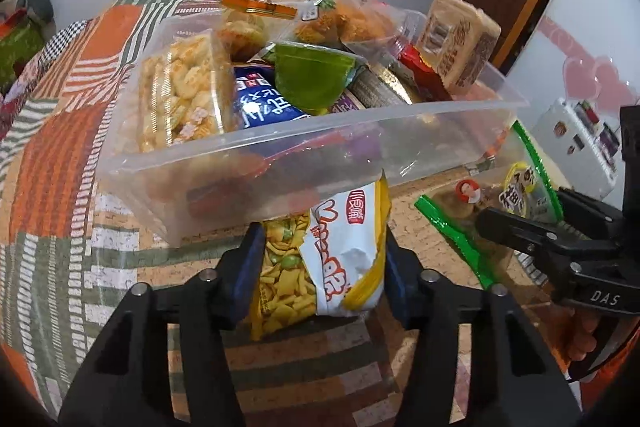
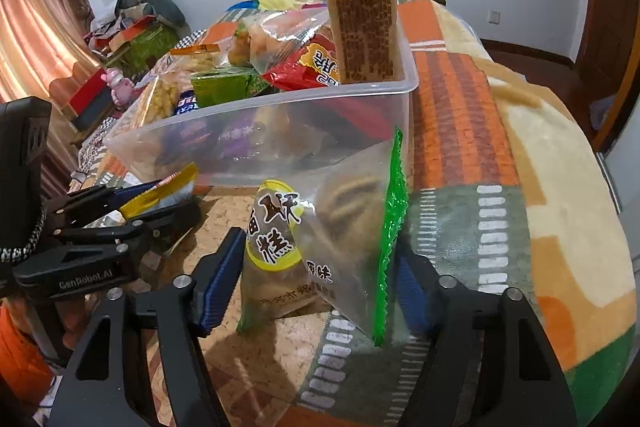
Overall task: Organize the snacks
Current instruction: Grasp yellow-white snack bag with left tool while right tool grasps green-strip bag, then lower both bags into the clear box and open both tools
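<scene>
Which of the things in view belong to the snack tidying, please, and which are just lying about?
Job:
clear plastic bin
yellow snack bag between the left gripper fingers
green-edged cake bag between the right gripper fingers

Lying about:
patchwork blanket
pink toy
curtain

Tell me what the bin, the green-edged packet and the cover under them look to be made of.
Bin: clear, slightly frosted rigid plastic; the snacks show through its walls and the rim holds straight.
Green-edged packet: thin glossy plastic film, see-through, creased, with a zigzag-cut sealed edge.
Cover: likely a plush fleece blanket; matte, fuzzy pile and soft folds, with a printed patchwork pattern.
</scene>
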`<state>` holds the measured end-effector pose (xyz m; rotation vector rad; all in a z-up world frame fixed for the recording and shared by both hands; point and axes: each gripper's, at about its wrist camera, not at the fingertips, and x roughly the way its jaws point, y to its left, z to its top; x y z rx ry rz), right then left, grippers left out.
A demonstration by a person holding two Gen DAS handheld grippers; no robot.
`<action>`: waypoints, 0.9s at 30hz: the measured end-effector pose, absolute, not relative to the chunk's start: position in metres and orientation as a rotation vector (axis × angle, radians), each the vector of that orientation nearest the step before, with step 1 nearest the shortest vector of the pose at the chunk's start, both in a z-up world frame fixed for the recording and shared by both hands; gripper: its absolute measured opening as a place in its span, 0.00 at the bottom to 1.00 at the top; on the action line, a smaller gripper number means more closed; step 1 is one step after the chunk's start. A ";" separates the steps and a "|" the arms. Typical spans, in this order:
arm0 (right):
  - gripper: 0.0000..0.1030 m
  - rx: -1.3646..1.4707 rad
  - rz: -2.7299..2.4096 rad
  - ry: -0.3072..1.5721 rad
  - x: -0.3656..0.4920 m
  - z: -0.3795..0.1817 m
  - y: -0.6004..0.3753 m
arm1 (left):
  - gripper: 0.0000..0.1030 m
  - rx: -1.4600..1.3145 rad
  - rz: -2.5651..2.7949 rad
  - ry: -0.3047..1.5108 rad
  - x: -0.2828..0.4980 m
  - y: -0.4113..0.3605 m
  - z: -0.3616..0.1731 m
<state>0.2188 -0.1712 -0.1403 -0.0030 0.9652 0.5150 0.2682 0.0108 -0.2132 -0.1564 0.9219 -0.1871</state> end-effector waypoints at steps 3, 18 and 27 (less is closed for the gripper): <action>0.54 -0.011 0.521 0.958 0.215 -0.137 -0.172 | 0.39 -0.145 -0.185 0.902 0.261 0.012 -0.208; 0.52 0.014 0.535 0.853 0.203 -0.101 -0.173 | 0.23 -0.135 -0.201 0.808 0.221 0.013 -0.157; 0.52 0.036 0.541 0.777 0.217 -0.077 -0.165 | 0.23 -0.143 -0.165 0.695 0.222 0.026 -0.110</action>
